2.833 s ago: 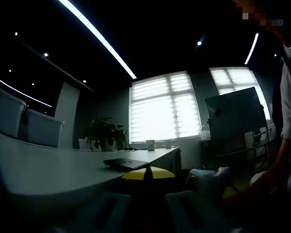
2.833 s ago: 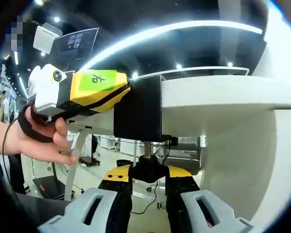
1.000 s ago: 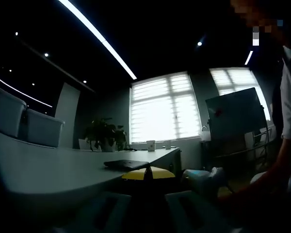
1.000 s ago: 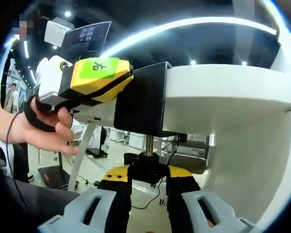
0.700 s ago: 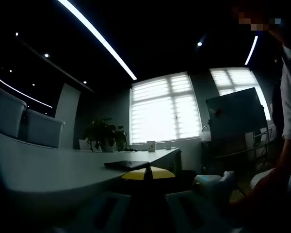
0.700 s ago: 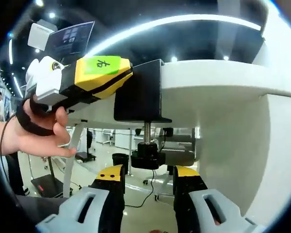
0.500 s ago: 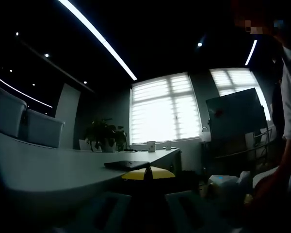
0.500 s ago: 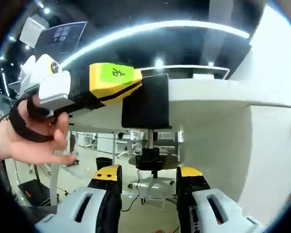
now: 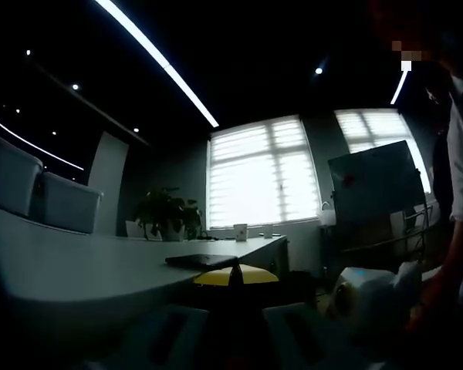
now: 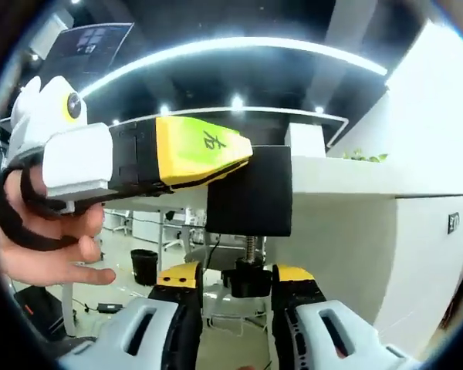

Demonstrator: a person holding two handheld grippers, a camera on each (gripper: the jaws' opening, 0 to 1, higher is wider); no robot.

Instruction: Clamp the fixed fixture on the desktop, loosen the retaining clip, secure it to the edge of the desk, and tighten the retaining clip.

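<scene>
Clamp (image 10: pixel 249 202) sits mid-frame on my desk (image 10: pixel 347 185), left gripper (image 10: pixel 243 166) gripping it. Right gripper (image 10: pixel 233 289) jaws stand apart beside the knob (image 10: pixel 247 279). Plant (image 9: pixel 167 212) behind.

Green label (image 10: pixel 208 141) on left gripper (image 10: pixel 224 158) (character "右")

A dim office with bright blinded windows (image 9: pixel 262 171), ceiling light strips (image 9: pixel 158 63), a potted plant (image 9: pixel 167 212) and grey chairs (image 9: pixel 42 195)

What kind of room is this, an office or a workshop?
Most likely an office meeting room: a long white desk with pale chairs along it, a potted plant by blind-covered windows, and a board on a stand.
</scene>
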